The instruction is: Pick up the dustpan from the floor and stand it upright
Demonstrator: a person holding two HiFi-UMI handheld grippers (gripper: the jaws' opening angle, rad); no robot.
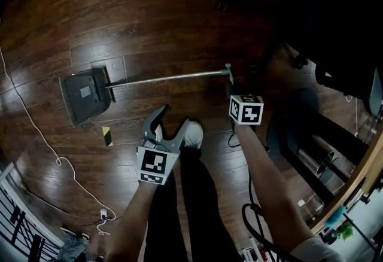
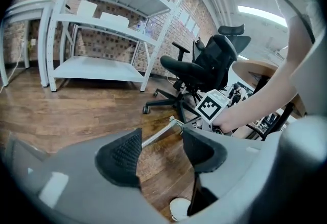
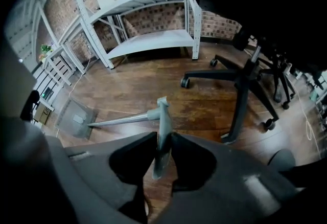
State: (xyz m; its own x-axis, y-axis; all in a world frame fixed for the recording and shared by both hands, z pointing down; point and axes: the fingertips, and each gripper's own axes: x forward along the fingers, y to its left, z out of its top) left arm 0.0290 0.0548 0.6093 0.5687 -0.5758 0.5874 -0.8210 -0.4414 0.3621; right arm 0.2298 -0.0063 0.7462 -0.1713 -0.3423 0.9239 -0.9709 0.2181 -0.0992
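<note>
The dustpan has a dark grey pan (image 1: 85,96) and a long metal pole (image 1: 170,78) ending in a grey handle (image 3: 163,131). In the head view the pan sits at the left on the wood floor and the pole runs right to my right gripper (image 1: 230,78). That gripper is shut on the handle, the grip pinched between both pads (image 3: 140,155). The pan (image 3: 76,118) shows far left in the right gripper view. My left gripper (image 1: 168,120) hangs open below the pole, nothing between its jaws; its view shows the pole (image 2: 159,135) beyond the pads.
A black office chair (image 3: 245,85) stands close on the right. White shelving (image 2: 110,28) lines the brick wall. A white cable (image 1: 36,129) snakes over the floor at left, a small yellow-black item (image 1: 107,136) lies near the pan, and my shoe (image 1: 192,133) is beneath the left gripper.
</note>
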